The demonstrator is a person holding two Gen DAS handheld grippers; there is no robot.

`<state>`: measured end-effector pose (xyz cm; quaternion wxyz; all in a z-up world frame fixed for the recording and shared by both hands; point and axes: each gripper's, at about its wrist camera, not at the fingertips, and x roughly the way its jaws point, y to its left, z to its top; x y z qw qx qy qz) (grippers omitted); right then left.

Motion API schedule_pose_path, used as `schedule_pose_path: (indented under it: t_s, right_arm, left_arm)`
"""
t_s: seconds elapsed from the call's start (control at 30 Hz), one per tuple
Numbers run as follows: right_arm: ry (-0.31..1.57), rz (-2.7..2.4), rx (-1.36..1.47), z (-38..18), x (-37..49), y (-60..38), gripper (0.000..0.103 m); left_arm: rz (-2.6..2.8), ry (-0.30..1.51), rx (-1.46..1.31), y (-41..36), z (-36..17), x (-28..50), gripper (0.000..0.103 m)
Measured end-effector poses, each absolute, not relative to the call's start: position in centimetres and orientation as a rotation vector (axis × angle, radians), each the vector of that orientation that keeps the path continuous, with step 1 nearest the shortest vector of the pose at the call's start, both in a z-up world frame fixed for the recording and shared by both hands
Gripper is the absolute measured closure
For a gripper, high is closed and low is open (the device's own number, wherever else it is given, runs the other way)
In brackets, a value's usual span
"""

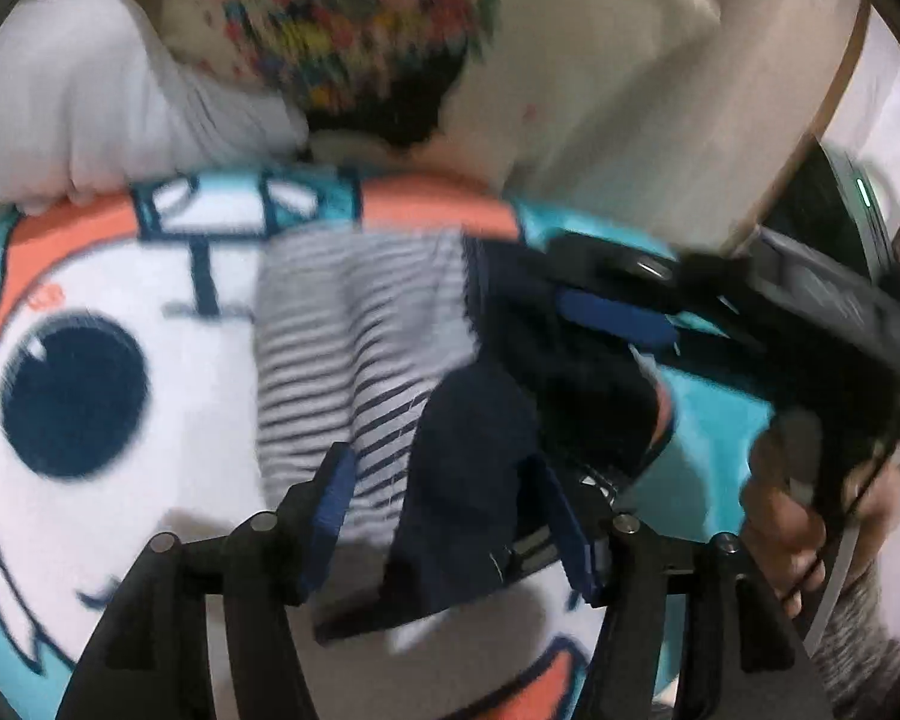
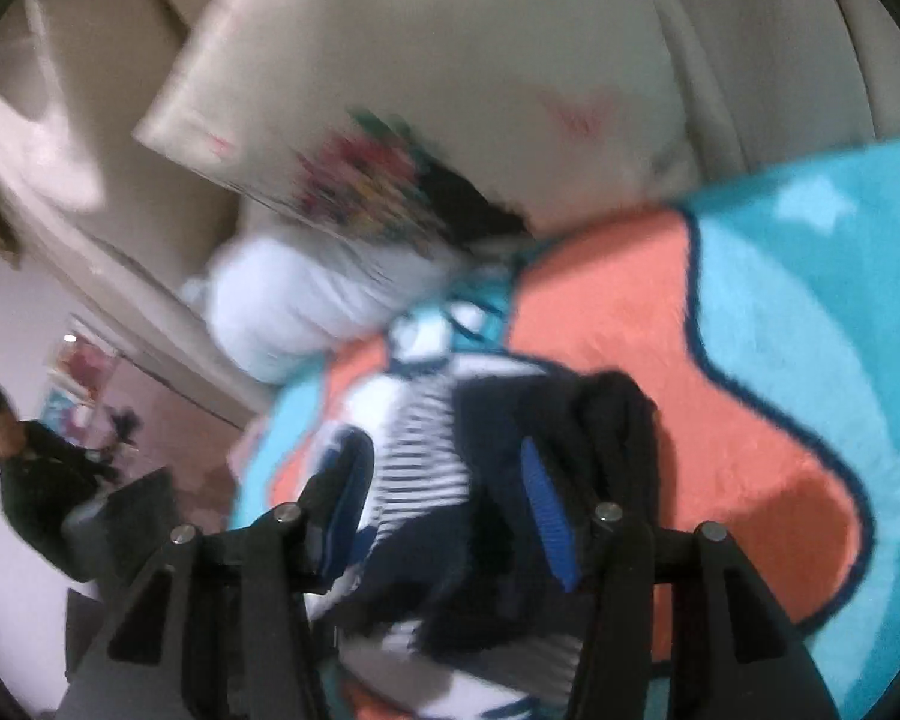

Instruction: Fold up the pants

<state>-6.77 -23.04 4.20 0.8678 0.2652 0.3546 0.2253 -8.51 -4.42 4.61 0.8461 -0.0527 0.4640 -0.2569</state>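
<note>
The pants (image 1: 354,348) are white with navy stripes and solid navy parts. They lie bunched on a cartoon-print blanket (image 1: 90,312). My left gripper (image 1: 444,480) is open, with striped and navy cloth lying between its blue-padded fingers. The right gripper shows in the left wrist view (image 1: 618,306) at the right, over the navy cloth. In the right wrist view the right gripper (image 2: 444,480) is open, with the pants (image 2: 426,456) between and under its fingers. Both views are blurred by motion.
The blanket (image 2: 780,330) is teal, orange and white. Behind it stand a white pillow (image 1: 78,102), a cushion with a colourful print (image 1: 354,30) and a beige headboard (image 2: 510,30). A person in dark clothes (image 2: 24,456) sits at the far left.
</note>
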Motion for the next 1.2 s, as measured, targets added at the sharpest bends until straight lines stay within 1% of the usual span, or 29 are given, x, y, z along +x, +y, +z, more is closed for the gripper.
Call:
schedule_pose_path:
  t_s: [0.03,0.07,0.1,0.2,0.33,0.4,0.5,0.53,0.57,0.6,0.67,0.73,0.8,0.87,0.93,1.0,1.2]
  right_arm:
    - [0.774,0.430,0.541,3.2,-6.0,-22.8,0.053]
    - [0.782,0.400,0.528,2.4,-5.7,-22.8,0.061]
    - [0.770,0.385,0.517,2.1,-5.7,-22.7,0.061]
    - [0.745,0.373,0.465,2.6,-6.3,-22.2,0.060]
    - [0.693,0.389,0.493,3.7,-7.3,-23.0,0.059]
    - [0.658,0.358,0.498,4.2,-8.1,-23.5,0.059]
    - [0.613,0.320,0.493,4.7,-9.4,-24.0,0.058]
    - [0.601,0.305,0.486,4.8,-9.8,-24.1,0.057]
    - [0.587,0.293,0.479,5.0,-10.4,-24.2,0.055]
    - [0.574,0.283,0.471,5.1,-10.9,-24.3,0.055]
    - [0.552,0.272,0.457,5.3,-11.9,-24.2,0.055]
    - [0.527,0.271,0.435,5.8,-12.7,-23.8,0.055]
    - [0.501,0.269,0.399,6.3,-13.5,-23.1,0.053]
    - [0.476,0.268,0.353,6.8,-14.2,-22.1,0.047]
    - [0.465,0.271,0.321,7.0,-14.6,-21.2,0.043]
    - [0.468,0.276,0.308,6.9,-14.9,-20.6,0.043]
    - [0.502,0.257,0.303,5.9,-15.0,-20.5,0.043]
  left_arm:
    - [-0.534,0.962,-0.094,-4.8,4.2,-8.8,0.038]
    - [-0.527,0.934,-0.072,-5.0,4.3,-9.1,0.037]
    - [-0.526,0.927,-0.056,-5.1,4.4,-9.2,0.036]
    - [-0.532,0.927,-0.057,-5.1,4.4,-9.0,0.036]
    - [-0.534,0.908,-0.115,-3.6,5.0,-9.5,0.036]
    - [-0.511,0.867,-0.122,-2.9,5.9,-10.1,0.036]
    - [-0.426,0.750,-0.088,-2.0,7.8,-11.6,0.035]
    - [-0.379,0.696,-0.065,-1.6,8.6,-12.3,0.033]
    - [-0.340,0.655,-0.051,-1.4,9.1,-12.8,0.028]
    - [-0.279,0.586,-0.036,-1.0,10.1,-13.7,0.025]
    - [-0.193,0.464,-0.026,-0.3,11.6,-15.3,0.008]
    - [-0.121,0.349,-0.024,0.6,12.9,-17.2,0.000]
    - [-0.076,0.253,-0.027,1.5,14.2,-18.6,0.000]
    - [-0.063,0.185,-0.009,2.2,15.4,-19.9,0.000]
    - [-0.074,0.183,0.006,2.7,16.0,-20.3,0.000]
    - [-0.076,0.214,0.006,3.2,15.9,-20.1,0.000]
    - [-0.043,0.410,0.053,2.7,13.3,-17.3,0.000]
